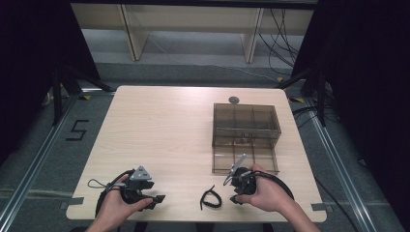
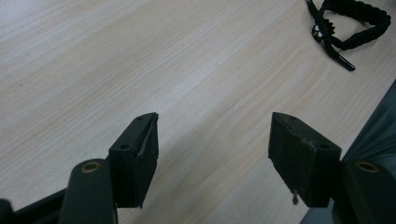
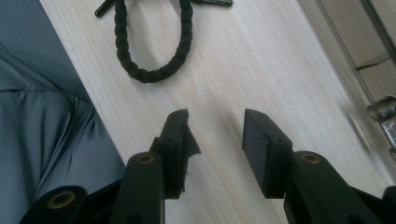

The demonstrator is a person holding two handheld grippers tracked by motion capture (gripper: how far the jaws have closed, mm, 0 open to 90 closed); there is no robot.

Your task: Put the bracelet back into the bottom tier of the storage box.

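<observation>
Currently a black braided cord bracelet (image 1: 210, 198) is lying looped on the pale wood-grain table (image 1: 164, 130), between the left gripper (image 1: 153, 199) and right gripper (image 1: 234, 197), both gaping empty, its loose ends pointing away from the table's near edge.

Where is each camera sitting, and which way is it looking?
High view: sits above the person's side, looks forward and down on the pale wooden table and the smoky clear plastic compartment box; both hands, left tool and right tool show.
Left gripper view: rides the left tool, looks along its open jaws across the tabletop.
Right gripper view: rides the right tool, looks down past its open jaws toward the table's near edge.
Shared: all three see the black braided cord bracelet.
</observation>
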